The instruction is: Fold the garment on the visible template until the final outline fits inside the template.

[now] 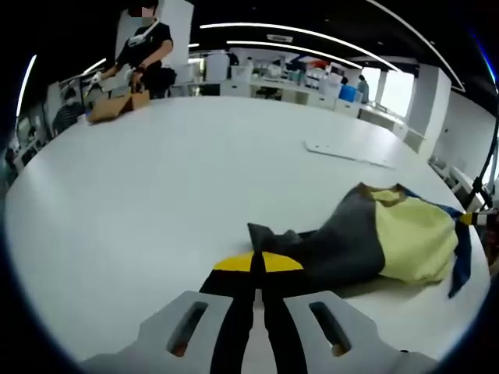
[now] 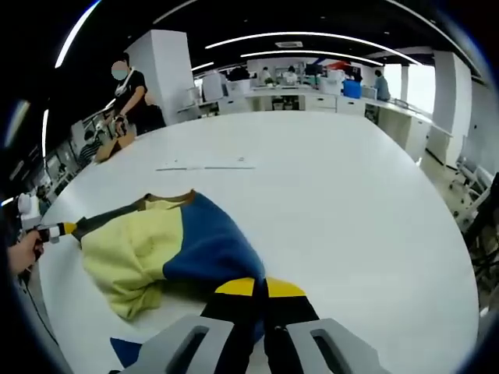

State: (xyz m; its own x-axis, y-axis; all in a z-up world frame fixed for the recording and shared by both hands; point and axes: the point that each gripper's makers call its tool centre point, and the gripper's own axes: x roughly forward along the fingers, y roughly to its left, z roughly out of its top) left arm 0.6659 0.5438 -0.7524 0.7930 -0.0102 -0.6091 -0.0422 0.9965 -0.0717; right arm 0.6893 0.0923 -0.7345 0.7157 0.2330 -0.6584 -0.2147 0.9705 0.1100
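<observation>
Left gripper view has the left gripper (image 1: 258, 269) low at the near edge of the white worktop (image 1: 195, 179), its yellow-tipped jaws pressed together on the dark grey sleeve end of the garment (image 1: 390, 234), which trails away from that gripper in a rumpled heap of grey, pale yellow and blue. Right gripper view shows the right gripper (image 2: 260, 290) with its jaws likewise closed on the blue edge of the garment (image 2: 171, 241); the yellow body spreads beyond it. A flat white template sheet (image 2: 204, 167) lies farther back from the garment, well apart. The cloth looks light, soft and limp, likely to sag and bunch when lifted. I judge hems, cuffs and shoulder seams the best holds, pinched through one layer where possible.
</observation>
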